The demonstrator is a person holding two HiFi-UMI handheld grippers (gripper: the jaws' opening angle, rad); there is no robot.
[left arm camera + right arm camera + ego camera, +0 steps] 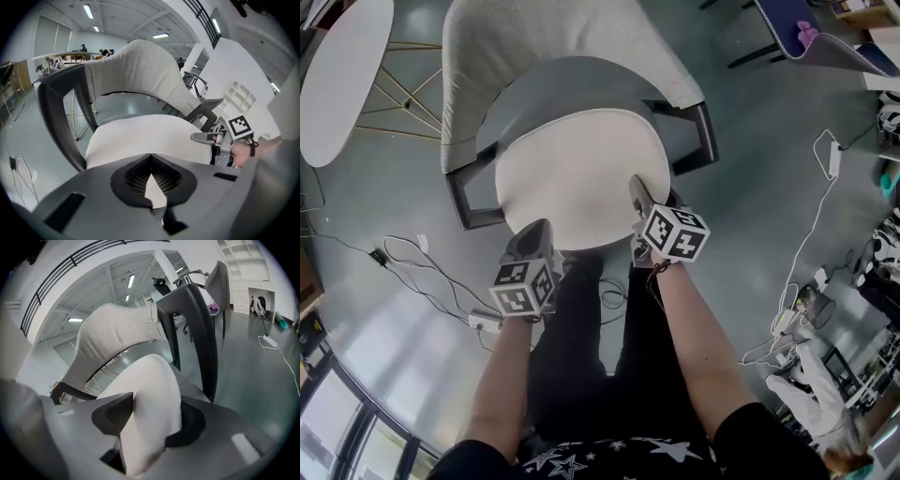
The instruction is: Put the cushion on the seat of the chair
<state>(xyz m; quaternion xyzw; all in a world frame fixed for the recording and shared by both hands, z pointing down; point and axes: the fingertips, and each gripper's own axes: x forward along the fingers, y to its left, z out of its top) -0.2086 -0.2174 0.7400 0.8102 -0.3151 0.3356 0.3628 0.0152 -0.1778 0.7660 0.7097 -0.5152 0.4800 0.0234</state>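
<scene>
The white round cushion [577,173] lies on the seat of the grey chair [534,47], whose dark frame [469,202] shows at both sides. My left gripper [534,230] is at the cushion's near left edge. In the left gripper view its jaws [151,173] are pinched on a thin fold of the cushion [150,136]. My right gripper [639,187] is at the near right edge. Its jaws [150,423] stand wide, with the cushion's thick edge [150,394] bulging between them. The right gripper [199,137] also shows across the cushion in the left gripper view.
A white oval table [342,75] on gold legs stands left of the chair. Cables and a power strip [483,322] lie on the floor at the left, another cable and strip [834,159] at the right. The person's legs [581,328] stand just before the seat.
</scene>
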